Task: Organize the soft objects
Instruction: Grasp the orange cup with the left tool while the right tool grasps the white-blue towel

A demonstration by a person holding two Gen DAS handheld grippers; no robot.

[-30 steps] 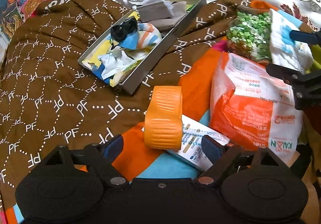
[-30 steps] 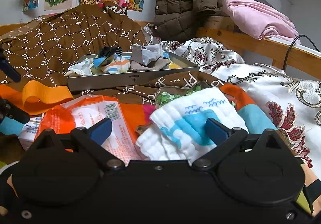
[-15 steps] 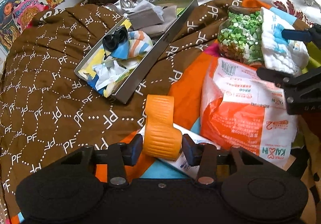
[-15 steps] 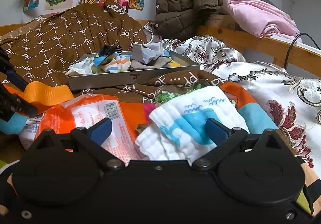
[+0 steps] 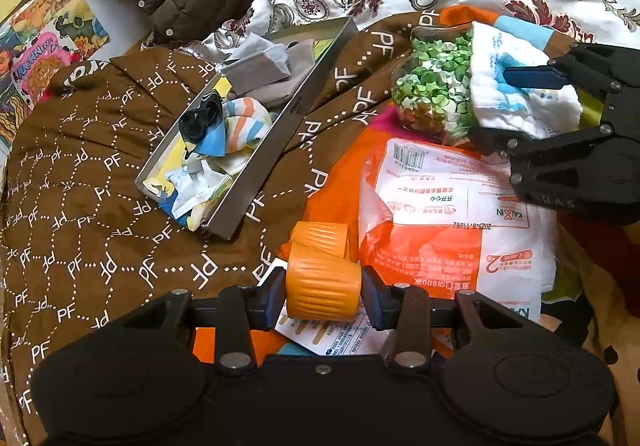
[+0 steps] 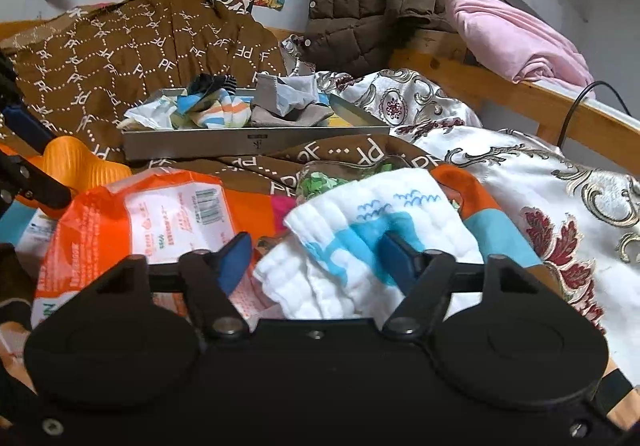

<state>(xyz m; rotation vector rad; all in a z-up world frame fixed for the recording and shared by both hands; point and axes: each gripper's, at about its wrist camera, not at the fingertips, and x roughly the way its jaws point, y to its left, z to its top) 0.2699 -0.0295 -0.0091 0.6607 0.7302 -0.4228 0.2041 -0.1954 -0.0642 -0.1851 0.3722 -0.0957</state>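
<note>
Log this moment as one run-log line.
left gripper: shut on orange ribbed band | right gripper: jaws just closing around white-blue cloth, left pad apart | metal tray: holds socks

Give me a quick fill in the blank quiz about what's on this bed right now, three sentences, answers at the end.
1. The left claw is closed on a ribbed band coloured ____.
2. The socks lie inside a metal ____.
3. The right claw is around a folded white and ____ cloth.

Missing words: orange; tray; blue
</note>
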